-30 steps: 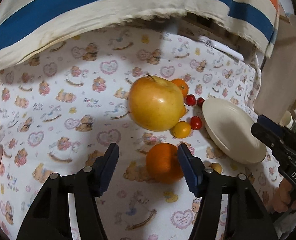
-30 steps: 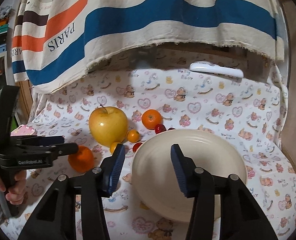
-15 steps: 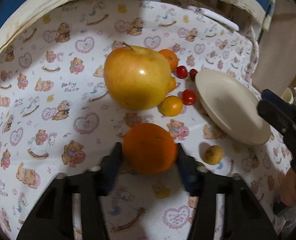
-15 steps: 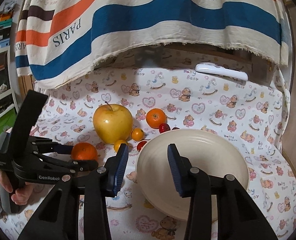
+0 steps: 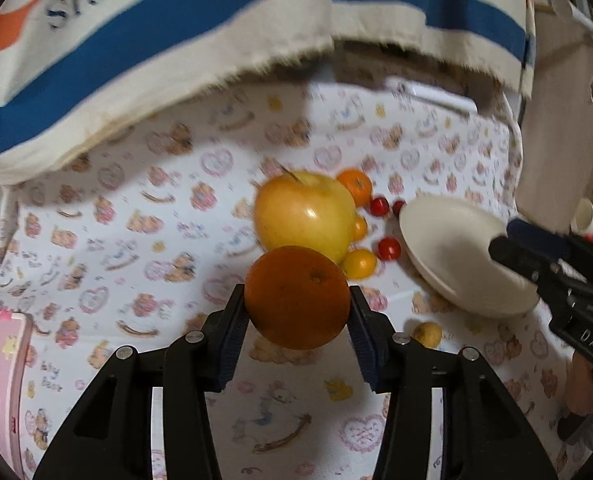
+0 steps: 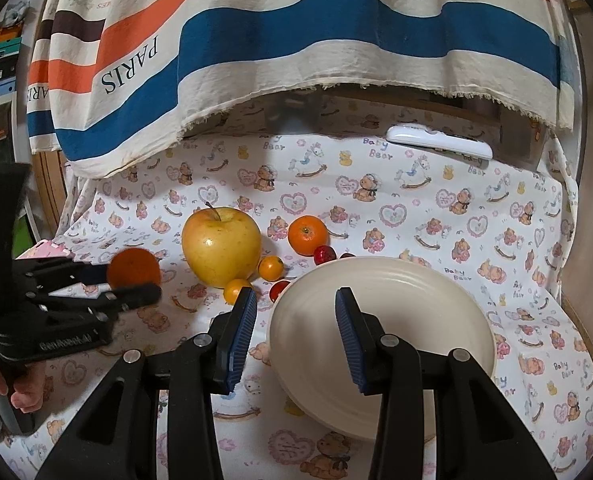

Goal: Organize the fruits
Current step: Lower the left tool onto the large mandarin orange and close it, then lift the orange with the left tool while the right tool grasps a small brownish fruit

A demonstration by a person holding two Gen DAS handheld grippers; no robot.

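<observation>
Orange gripped, plate off to its right!
Left hand-held gripper (image 5: 296, 312) clamps the orange (image 5: 297, 297); the right hand-held gripper (image 6: 292, 312), jaws apart and empty, hovers over the cream plate (image 6: 436, 300).

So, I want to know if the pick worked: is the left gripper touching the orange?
Touching. In the left wrist view both pads of the left gripper press the sides of the orange, with no gap.

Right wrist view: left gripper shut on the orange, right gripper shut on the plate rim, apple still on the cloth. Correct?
One error: the right gripper grips nothing. In the right wrist view its pads stand apart above the cream plate, not on its rim. The rest holds: the left gripper is shut on the orange, and the apple sits on the cloth.
</observation>
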